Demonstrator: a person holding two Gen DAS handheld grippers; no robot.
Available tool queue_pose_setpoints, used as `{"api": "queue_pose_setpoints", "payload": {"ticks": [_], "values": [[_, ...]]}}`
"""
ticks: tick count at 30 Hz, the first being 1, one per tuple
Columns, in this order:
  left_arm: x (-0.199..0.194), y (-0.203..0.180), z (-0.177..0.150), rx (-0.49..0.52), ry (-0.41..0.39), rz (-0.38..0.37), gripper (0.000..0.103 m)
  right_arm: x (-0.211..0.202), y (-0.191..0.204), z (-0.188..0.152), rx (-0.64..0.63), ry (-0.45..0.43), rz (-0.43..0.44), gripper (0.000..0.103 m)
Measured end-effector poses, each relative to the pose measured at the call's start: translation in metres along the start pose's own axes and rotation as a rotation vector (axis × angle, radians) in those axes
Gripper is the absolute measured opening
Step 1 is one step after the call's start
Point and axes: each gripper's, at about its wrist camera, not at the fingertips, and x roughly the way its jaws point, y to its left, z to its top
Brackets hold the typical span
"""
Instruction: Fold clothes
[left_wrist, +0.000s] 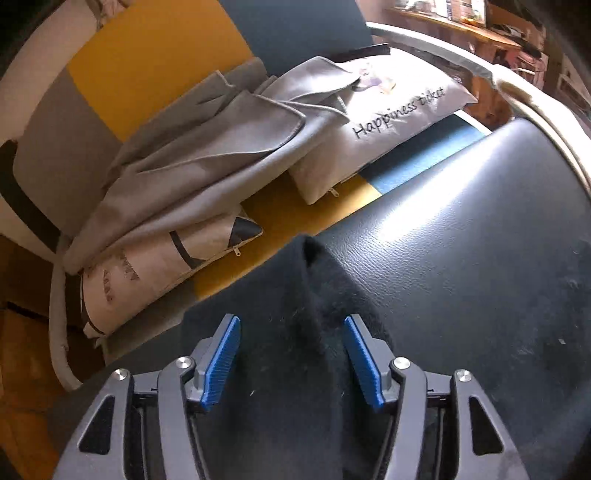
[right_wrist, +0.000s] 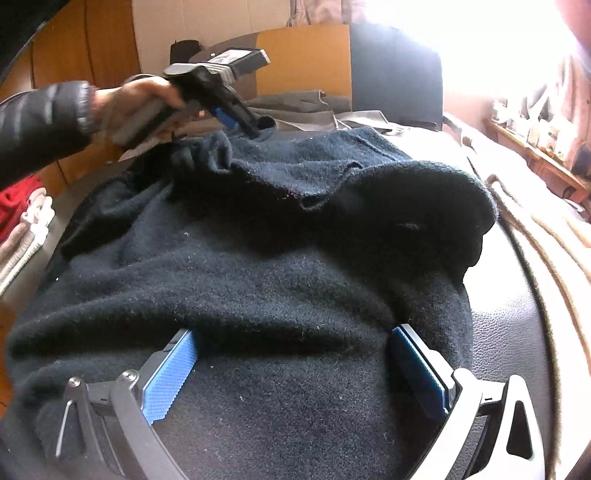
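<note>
A dark navy fleece sweater (right_wrist: 280, 266) lies bunched on a black leather surface (right_wrist: 506, 325). My right gripper (right_wrist: 295, 332) stands wide open low over the sweater's near part. A thick fold bulges just beyond its blue pads (right_wrist: 170, 373). At the sweater's far edge, a hand in a dark sleeve holds my left gripper (right_wrist: 243, 120), pointing down. In the left wrist view the left gripper (left_wrist: 291, 328) is open. A ridge of the sweater's edge (left_wrist: 295, 302) runs between its blue pads (left_wrist: 221, 354), and neither pad presses on it.
Beyond the leather surface (left_wrist: 461, 240) is a yellow and blue sofa (left_wrist: 147, 59) with a grey cloth (left_wrist: 199, 162) draped over two cushions (left_wrist: 399, 122). Red and white clothes (right_wrist: 22, 218) lie at the left. Beige fabric (right_wrist: 546, 236) lies along the right edge.
</note>
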Motion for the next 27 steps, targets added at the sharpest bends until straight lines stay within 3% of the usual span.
{"api": "queue_pose_setpoints", "payload": {"ticks": [1,2,3,4,9,11,14,17,20,23,25,27], "values": [[0.0,0.002,-0.003,-0.007,-0.004,-0.013,0.061,0.0,0.0,0.0,0.001,-0.002,0.003,0.103],[-0.001,0.005,-0.005,-0.015,-0.009,-0.026,0.052,-0.001,-0.001,0.0,0.003,-0.003,0.007,0.103],[-0.004,0.01,-0.009,-0.035,0.001,-0.071,0.025,0.0,-0.001,0.0,0.004,-0.003,0.008,0.103],[-0.007,0.016,-0.012,-0.056,0.012,-0.117,0.01,0.0,-0.001,0.0,0.004,-0.003,0.009,0.103],[-0.054,0.082,-0.053,-0.299,-0.132,-0.212,0.006,0.001,0.002,0.0,-0.007,0.003,-0.007,0.103],[-0.09,0.12,-0.085,-0.432,-0.223,-0.256,0.006,0.001,0.002,0.0,-0.007,0.002,-0.007,0.103],[-0.151,0.175,-0.153,-0.598,-0.369,-0.262,0.006,0.002,0.001,0.001,-0.012,0.005,-0.013,0.103],[-0.208,0.218,-0.232,-0.717,-0.474,-0.18,0.006,0.002,0.002,0.001,-0.013,0.006,-0.019,0.103],[-0.244,0.241,-0.308,-0.793,-0.504,-0.063,0.006,0.003,0.003,0.001,-0.017,0.008,-0.026,0.103],[-0.255,0.243,-0.375,-0.841,-0.458,0.022,0.005,0.003,0.004,0.0,-0.022,0.01,-0.037,0.103],[-0.248,0.24,-0.413,-0.88,-0.386,0.139,0.006,0.004,0.004,0.0,-0.023,0.011,-0.038,0.103],[-0.239,0.237,-0.448,-0.929,-0.301,0.252,0.022,0.004,0.003,0.001,-0.024,0.013,-0.042,0.103]]}}
